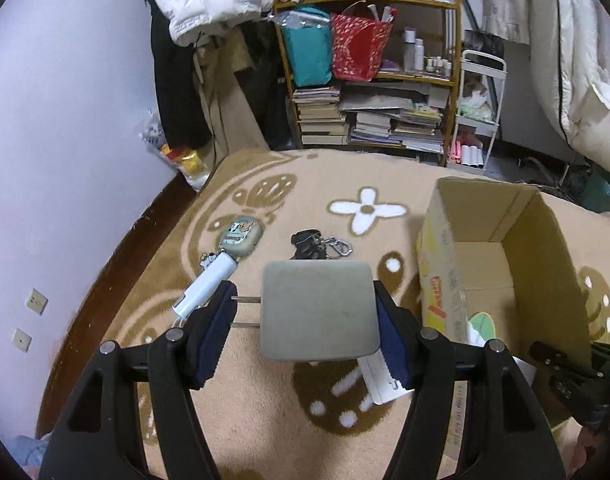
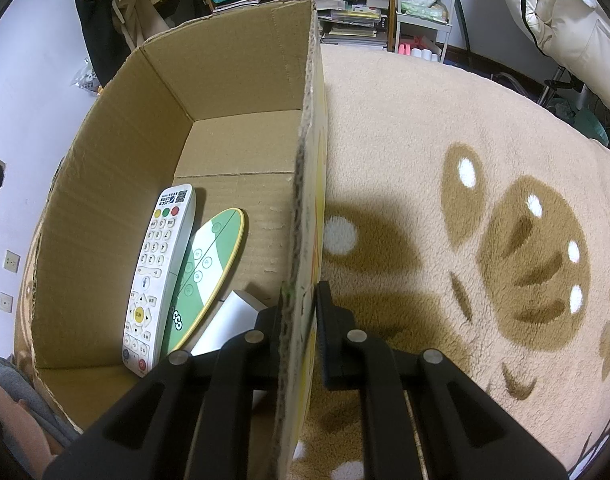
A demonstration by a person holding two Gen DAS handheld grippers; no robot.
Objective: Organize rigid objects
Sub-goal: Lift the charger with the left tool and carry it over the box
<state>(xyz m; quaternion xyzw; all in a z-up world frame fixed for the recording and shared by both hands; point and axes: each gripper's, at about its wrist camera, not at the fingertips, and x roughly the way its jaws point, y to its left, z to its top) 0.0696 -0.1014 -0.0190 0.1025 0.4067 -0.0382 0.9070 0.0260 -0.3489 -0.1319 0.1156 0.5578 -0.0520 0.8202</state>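
From the left wrist: the left gripper (image 1: 305,332) is clamped on a grey plug adapter (image 1: 319,310), one blue pad on each side of its body and its two metal prongs (image 1: 245,312) sticking out toward the left pad. It hangs above the beige blanket (image 1: 265,420), just left of the cardboard box (image 1: 505,264). Beyond the adapter lies a bunch of black keys (image 1: 311,244) with a metal clip. Farther left of the box sit a small pouch keychain (image 1: 241,236) and a white cylinder (image 1: 207,286), touching end to end. A white card (image 1: 379,380) pokes out at the box's near corner, under the right pad. The right gripper shows only as a dark edge at the frame's right, beside the box.

From the right wrist: the right gripper (image 2: 299,312) is pinched shut on the box's right wall (image 2: 305,208), one finger inside and one outside. Inside the box, a white remote (image 2: 159,276) lies along the floor, with a green oval remote (image 2: 203,276) leaning against it. Nearest the gripper is a white flat item (image 2: 229,324), partly hidden. Outside the wall, the blanket stretches away with brown and white patterning.
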